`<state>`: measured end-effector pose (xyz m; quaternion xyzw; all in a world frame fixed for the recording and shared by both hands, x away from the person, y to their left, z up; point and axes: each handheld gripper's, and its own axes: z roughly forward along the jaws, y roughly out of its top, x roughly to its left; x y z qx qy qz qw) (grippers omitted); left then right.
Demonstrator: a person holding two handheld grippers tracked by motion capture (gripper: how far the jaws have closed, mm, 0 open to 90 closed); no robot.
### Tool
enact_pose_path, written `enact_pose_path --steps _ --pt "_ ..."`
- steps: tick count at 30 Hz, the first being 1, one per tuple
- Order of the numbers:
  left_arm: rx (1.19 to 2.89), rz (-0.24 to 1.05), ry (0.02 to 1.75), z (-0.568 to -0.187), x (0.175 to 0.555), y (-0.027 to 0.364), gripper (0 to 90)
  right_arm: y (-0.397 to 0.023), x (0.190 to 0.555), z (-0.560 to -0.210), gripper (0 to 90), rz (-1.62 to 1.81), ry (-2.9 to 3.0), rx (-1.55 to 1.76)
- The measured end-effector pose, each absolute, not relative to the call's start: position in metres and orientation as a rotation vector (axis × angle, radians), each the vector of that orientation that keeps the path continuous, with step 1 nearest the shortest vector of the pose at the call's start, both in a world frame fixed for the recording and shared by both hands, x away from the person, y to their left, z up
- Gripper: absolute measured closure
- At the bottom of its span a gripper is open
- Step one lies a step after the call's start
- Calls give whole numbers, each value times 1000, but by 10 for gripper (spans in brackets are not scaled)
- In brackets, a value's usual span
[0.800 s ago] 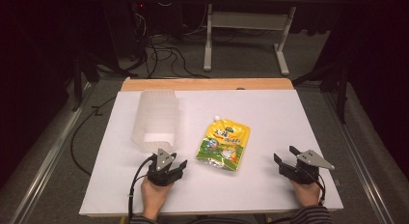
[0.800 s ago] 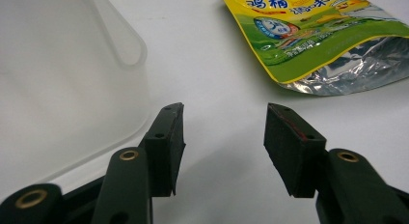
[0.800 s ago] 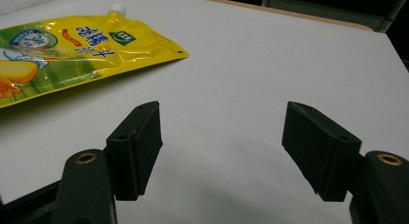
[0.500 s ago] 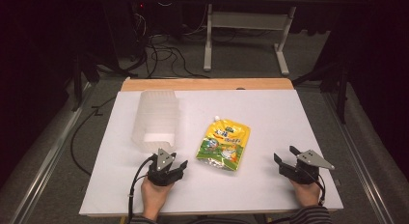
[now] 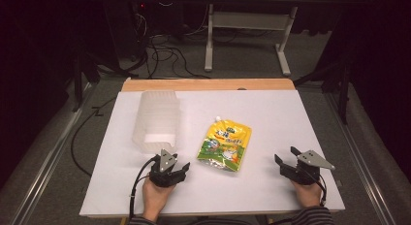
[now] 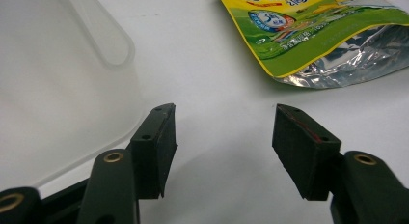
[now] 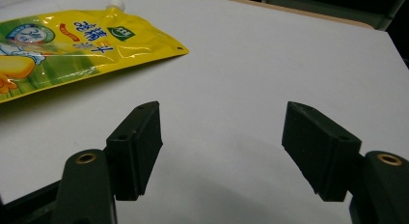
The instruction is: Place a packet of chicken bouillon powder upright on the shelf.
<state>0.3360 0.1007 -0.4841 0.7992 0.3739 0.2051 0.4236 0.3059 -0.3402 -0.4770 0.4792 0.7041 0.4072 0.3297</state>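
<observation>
Both tools, left tool [image 5: 170,169] and right tool [image 5: 296,165], gape empty beside glossy yellow pouch [image 5: 225,145].

White tabletop [image 5: 291,118] w/ wooden edge strip [image 5: 208,84] along far side. Beyond: grey floor [image 5: 252,65], tangle of black cables [image 5: 160,45], white desk frame [image 5: 242,21] on two legs. Metal rails [image 5: 43,157] along both sides. Room dark, bkgd nearly black; light on table only.
</observation>
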Motion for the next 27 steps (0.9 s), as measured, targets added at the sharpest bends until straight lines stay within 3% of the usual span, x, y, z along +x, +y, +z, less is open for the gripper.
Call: enact_pose_path --steps 27 --pt "1988 493 930 -472 336 90 376 -340 306 -477 309 1056 1850 1244"
